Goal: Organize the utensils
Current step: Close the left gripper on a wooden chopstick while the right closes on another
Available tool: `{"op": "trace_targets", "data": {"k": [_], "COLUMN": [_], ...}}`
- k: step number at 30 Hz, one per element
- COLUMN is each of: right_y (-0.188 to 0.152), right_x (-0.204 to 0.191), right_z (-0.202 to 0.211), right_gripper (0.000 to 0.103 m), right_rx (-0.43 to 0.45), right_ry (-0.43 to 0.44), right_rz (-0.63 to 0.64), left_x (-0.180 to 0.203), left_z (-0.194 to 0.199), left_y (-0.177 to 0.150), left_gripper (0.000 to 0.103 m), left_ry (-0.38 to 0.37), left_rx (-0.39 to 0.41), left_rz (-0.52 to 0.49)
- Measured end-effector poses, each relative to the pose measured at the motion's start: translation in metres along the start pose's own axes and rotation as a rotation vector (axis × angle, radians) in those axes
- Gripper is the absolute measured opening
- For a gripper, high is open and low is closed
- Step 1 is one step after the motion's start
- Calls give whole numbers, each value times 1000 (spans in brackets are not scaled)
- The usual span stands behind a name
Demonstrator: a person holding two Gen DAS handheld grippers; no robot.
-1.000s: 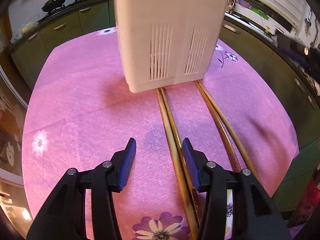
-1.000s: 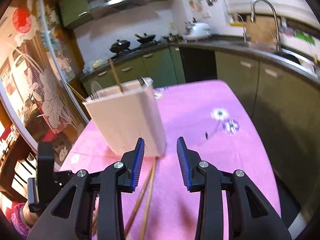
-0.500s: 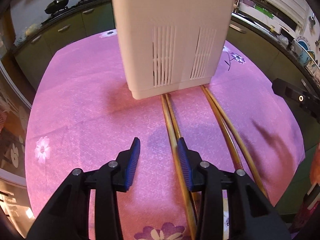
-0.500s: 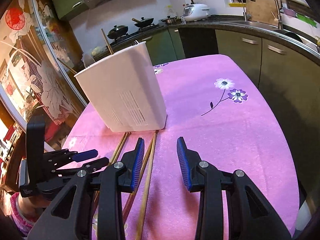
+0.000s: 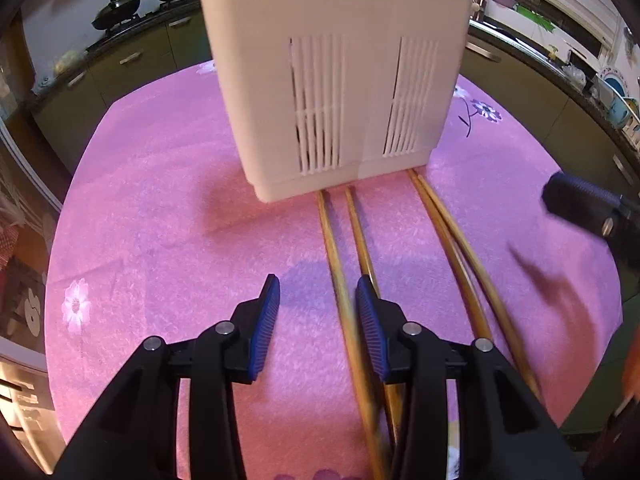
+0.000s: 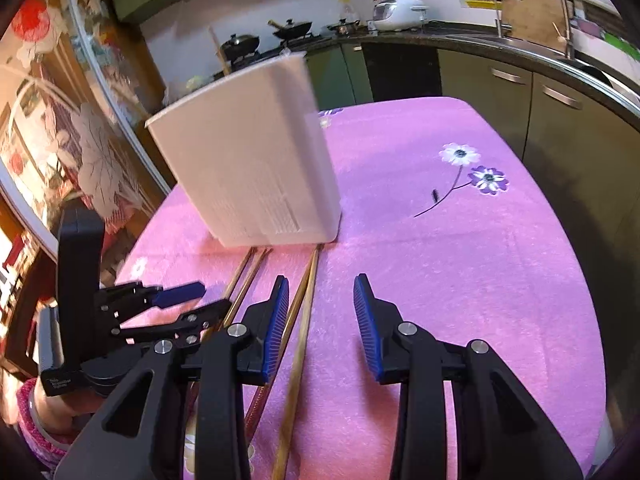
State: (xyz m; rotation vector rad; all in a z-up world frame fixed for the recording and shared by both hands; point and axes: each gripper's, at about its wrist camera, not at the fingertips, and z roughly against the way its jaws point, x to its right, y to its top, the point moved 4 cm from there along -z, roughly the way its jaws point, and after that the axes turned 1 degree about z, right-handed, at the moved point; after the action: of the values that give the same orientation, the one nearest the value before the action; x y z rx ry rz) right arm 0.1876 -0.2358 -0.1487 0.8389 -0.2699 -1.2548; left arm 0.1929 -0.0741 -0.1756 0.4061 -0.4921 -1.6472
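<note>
A white slotted utensil holder stands on the pink tablecloth. Two pairs of wooden chopsticks lie in front of it, one pair beside the other. My left gripper hovers low over the first pair, its jaws opening. One stick lies between them untouched, and the other runs under the right finger. My right gripper is open over the second pair, with one stick just inside its left finger.
A chopstick sticks up from the holder. Green kitchen cabinets, a stove with pans and a sink tap ring the table. A person's hand and pink sleeve hold the left gripper. The cloth's far right carries printed flowers.
Both grippers sank closer to the chopsticks. The left jaws narrowed and shifted so one stick lies between them. The right gripper tilted down and entered the left wrist view.
</note>
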Motion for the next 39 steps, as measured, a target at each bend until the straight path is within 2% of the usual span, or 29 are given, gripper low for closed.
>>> {"op": "trace_targets", "data": {"k": [1, 3, 5, 6, 19, 25, 30, 37, 39], "right_y": [-1, -2, -3, -3, -10, -14, -17, -13, -14], "right_x": [-2, -4, -4, -3, -9, -11, -15, -25, -22], "right_z": [-3, -7, -10, -12, -42, -58, -67, -74, -72], "right_gripper": [34, 34, 34, 37, 37, 37, 36, 13, 9], "right_rx": [-6, -16, -24, -28, -113, -155, -184, -214, -226], "right_ry": [1, 0, -11, -13, -78, -156, -180, -167, -156], "right_rz": [5, 11, 17, 19, 102, 136, 169, 200, 193], "left_x": [0, 0, 1, 2, -13, -13, -12, -10, -10], "left_z": [-1, -1, 0, 0, 5, 5, 5, 5, 5], "left_y": [2, 2, 2, 1, -12, -13, -14, -14, -14], "left_gripper": [38, 28, 11, 8, 7, 7, 7, 7, 7], "left_ry": [2, 5, 3, 6, 8, 4, 10, 11, 11], "left_rx": [5, 15, 21, 23, 51, 56, 59, 60, 60], "left_rz": [3, 7, 6, 2, 23, 21, 16, 15, 16]}}
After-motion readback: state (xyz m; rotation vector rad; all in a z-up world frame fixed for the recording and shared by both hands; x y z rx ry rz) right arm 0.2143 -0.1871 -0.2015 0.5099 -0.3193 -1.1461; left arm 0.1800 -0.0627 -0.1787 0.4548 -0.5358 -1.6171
